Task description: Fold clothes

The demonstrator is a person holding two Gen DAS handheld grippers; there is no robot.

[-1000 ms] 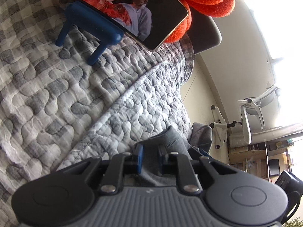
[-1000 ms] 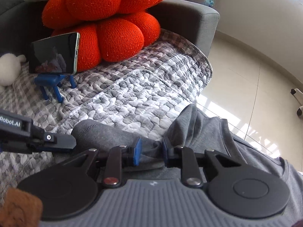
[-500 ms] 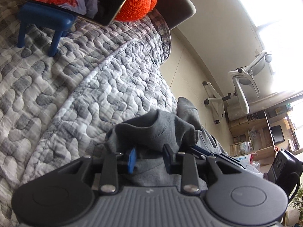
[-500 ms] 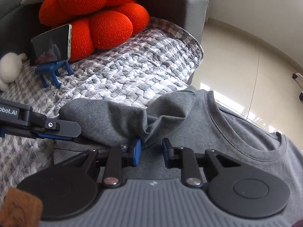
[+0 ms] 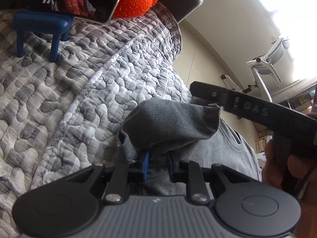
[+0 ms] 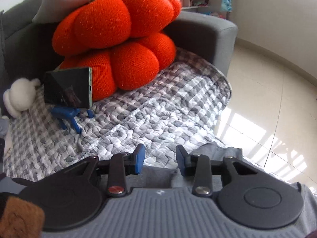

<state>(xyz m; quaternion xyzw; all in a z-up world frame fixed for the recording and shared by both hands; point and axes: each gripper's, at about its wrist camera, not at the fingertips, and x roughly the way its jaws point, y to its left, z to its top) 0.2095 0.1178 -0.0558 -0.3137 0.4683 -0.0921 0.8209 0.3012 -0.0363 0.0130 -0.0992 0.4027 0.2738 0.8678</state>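
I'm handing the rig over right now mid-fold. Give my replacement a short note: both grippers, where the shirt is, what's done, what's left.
Left gripper: fingers closing on a bunched fold of the grey T-shirt, cloth between them.
Right gripper: fingers opening, nothing between them; the shirt lies below and to its right.
Shirt: lies at the front edge of the quilted cover on the sofa, neckline toward the floor side.
Done: one side is lifted and brought over the body.
Left: lay that fold flat, let go, fold the other side, then fold in half.

Sofa [image 6: 208,33] w/ grey checked quilt [image 6: 158,107]. On quilt: grey shirt [image 5: 170,123] at fingertips; phone stand [image 6: 67,115], orange cushion [image 6: 122,39] beyond fingers.
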